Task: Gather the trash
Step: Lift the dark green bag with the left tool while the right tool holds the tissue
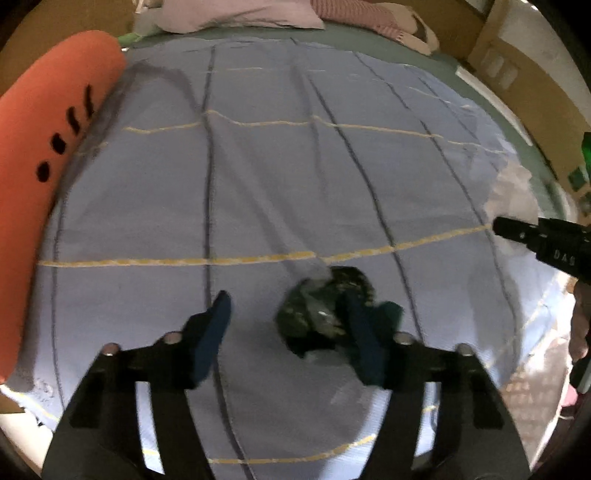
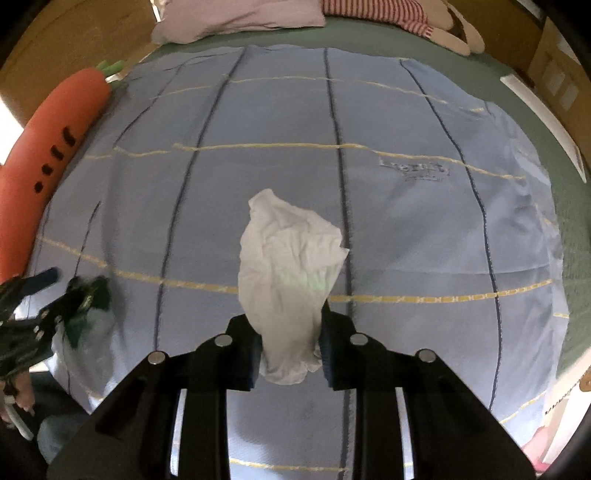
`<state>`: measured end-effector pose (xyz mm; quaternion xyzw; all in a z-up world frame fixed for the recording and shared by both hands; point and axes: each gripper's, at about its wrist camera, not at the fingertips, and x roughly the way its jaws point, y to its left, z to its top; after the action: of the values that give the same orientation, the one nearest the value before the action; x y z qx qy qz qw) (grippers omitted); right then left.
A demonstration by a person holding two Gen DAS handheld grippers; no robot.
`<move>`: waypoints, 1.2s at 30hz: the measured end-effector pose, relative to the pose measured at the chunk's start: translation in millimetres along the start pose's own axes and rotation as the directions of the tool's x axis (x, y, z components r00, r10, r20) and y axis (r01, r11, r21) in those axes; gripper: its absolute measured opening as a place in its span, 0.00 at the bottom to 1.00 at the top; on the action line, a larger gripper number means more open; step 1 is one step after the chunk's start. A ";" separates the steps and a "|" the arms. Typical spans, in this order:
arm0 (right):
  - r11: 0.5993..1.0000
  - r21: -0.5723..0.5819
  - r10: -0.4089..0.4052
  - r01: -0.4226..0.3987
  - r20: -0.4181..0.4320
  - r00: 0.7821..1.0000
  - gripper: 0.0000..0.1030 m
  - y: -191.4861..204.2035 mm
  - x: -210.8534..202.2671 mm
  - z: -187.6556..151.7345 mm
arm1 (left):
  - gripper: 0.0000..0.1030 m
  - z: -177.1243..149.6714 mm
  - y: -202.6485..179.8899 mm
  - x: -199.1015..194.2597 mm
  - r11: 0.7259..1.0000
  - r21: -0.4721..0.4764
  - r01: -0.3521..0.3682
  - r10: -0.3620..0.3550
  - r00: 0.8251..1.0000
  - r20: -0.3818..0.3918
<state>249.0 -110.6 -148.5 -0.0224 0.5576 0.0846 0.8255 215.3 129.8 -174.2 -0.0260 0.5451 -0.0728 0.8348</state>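
Observation:
A crumpled dark green wrapper lies on the blue checked bedspread. It sits between the fingers of my left gripper and rests against the right finger. The left finger stands well off it, so the gripper is open. From the right wrist view the left gripper shows at the left edge with the wrapper beside it. My right gripper is shut on a crumpled white tissue, held above the bed. The tissue and the right gripper also show at the far right.
A long orange carrot plush lies along the bed's left side. At the head are a pale pillow and a striped soft toy. Cardboard boxes stand to the right of the bed.

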 end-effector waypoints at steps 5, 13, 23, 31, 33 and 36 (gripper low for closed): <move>1.000 -0.019 0.015 -0.014 0.054 0.998 0.26 15.2 -23.1 -9.9 | 0.29 -3.0 -10.1 -10.7 0.999 0.050 -0.010 0.008 0.999 0.046; 0.999 -0.051 0.009 -0.002 0.122 0.992 0.26 34.0 -49.6 -19.1 | 0.06 -7.3 -11.9 -31.0 0.997 0.075 -0.033 0.023 0.992 0.128; 0.999 -0.050 0.004 0.002 0.124 0.992 0.26 41.3 -53.1 -24.8 | 0.68 1.7 33.3 -40.3 0.992 -0.122 0.041 -0.025 0.991 0.131; 1.000 -0.019 0.015 -0.013 0.110 0.994 0.26 36.9 -51.6 -29.0 | 0.94 4.8 17.2 -7.8 0.990 -0.079 0.121 -0.122 0.993 -0.002; 1.000 -0.019 0.017 -0.015 0.108 0.994 0.26 36.7 -52.2 -31.9 | 0.94 3.9 -2.8 5.8 0.997 0.006 0.075 -0.075 0.996 -0.042; 1.000 -0.019 0.017 -0.015 0.108 0.994 0.26 35.8 -55.6 -36.6 | 0.60 3.4 -25.2 24.9 0.993 0.114 0.028 -0.014 0.992 -0.125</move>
<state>189.3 -86.6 -108.9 -0.0209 0.5113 0.0975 0.8536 225.9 101.1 -192.2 0.0211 0.5903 -0.1143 0.7988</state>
